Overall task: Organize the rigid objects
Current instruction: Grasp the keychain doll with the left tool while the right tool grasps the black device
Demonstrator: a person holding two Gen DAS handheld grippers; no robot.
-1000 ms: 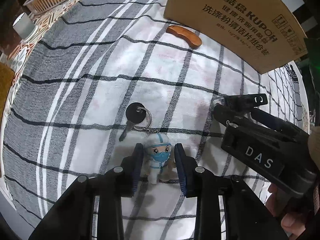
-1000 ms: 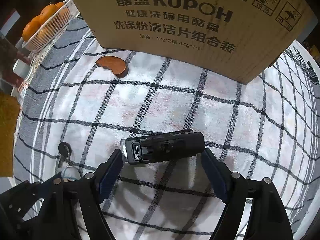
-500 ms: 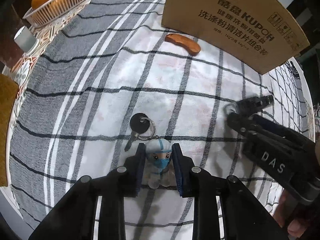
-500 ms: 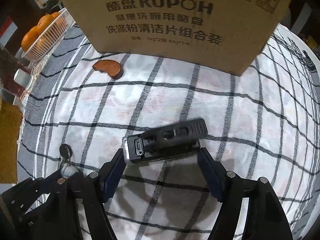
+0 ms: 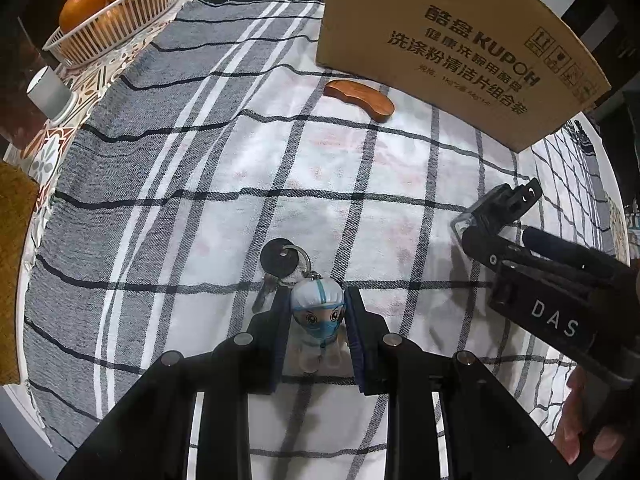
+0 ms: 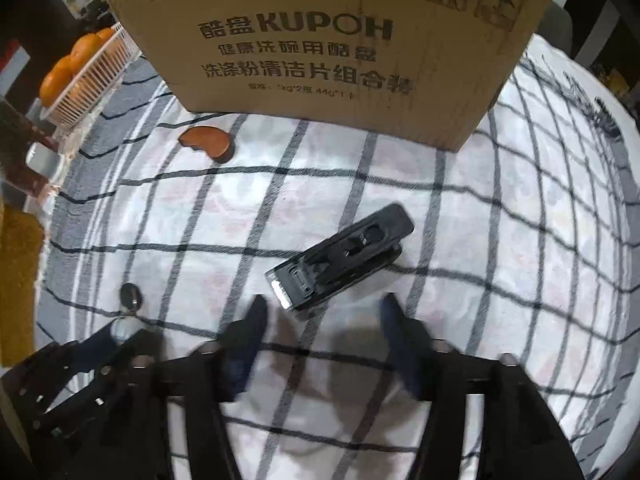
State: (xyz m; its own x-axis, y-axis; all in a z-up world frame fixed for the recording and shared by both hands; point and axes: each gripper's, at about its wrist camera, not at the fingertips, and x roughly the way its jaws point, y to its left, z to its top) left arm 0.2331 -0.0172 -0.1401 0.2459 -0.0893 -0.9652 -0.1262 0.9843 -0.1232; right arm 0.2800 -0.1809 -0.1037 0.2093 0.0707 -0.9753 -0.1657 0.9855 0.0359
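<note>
My left gripper (image 5: 316, 304) is shut on a small masked figurine keychain (image 5: 318, 316); its ring and black-headed key (image 5: 278, 262) lie on the checked cloth (image 5: 360, 168) just ahead. My right gripper (image 6: 322, 312) is open and empty. A black rectangular device (image 6: 340, 258) lies tilted on the cloth just beyond its fingertips, apart from them. In the left wrist view the same device (image 5: 500, 208) shows ahead of the right gripper body (image 5: 560, 280). A brown wooden curved piece (image 5: 360, 98) lies in front of the cardboard box (image 5: 460, 44); it also shows in the right wrist view (image 6: 208, 142).
The cardboard box (image 6: 332, 48) stands upright at the far side of the cloth. A white basket of oranges (image 5: 108, 12) sits at the far left, with a white cylinder (image 5: 48, 90) near it. The left gripper (image 6: 80, 376) shows at lower left in the right wrist view.
My left gripper closed on the figurine. My right gripper pulled back from the black device, which now lies tilted on the cloth beyond its open fingers.
</note>
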